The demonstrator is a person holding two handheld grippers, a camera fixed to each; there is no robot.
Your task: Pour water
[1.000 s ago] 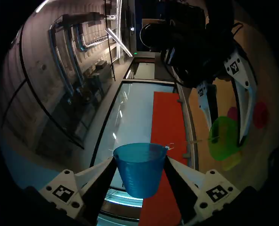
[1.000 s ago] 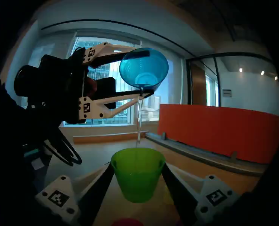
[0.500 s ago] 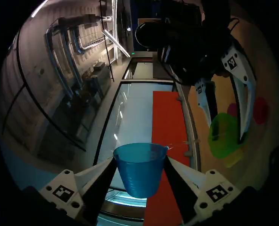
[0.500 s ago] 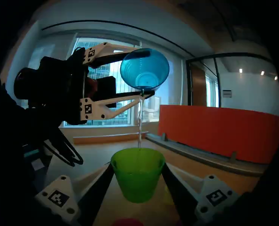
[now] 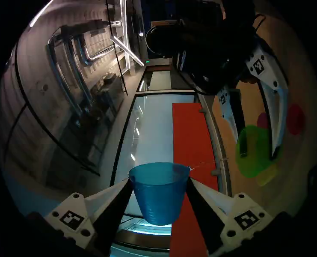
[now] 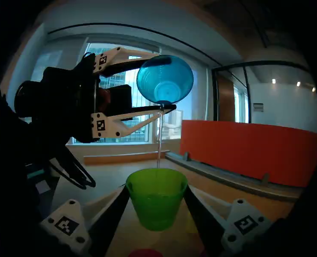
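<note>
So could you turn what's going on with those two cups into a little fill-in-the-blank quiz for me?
1. The left hand-held gripper is shut on the blue cup, the right hand-held gripper on the green cup; the tipped cup is the ____ one.
2. A thin stream of ____ falls between them.
3. The stream lands in the ____ cup.
Missing words: blue; water; green.

1. Your left gripper (image 6: 166, 83): tipped cup (image 6: 164, 77) clamped in it, directly above your right gripper (image 6: 157, 190).
2. Your right gripper: upright cup (image 6: 157, 203) clamped in it.
3. Water stream (image 6: 159, 137): between the cups, falling into the upright cup.
4. Table (image 6: 115, 169): beneath both.
</note>
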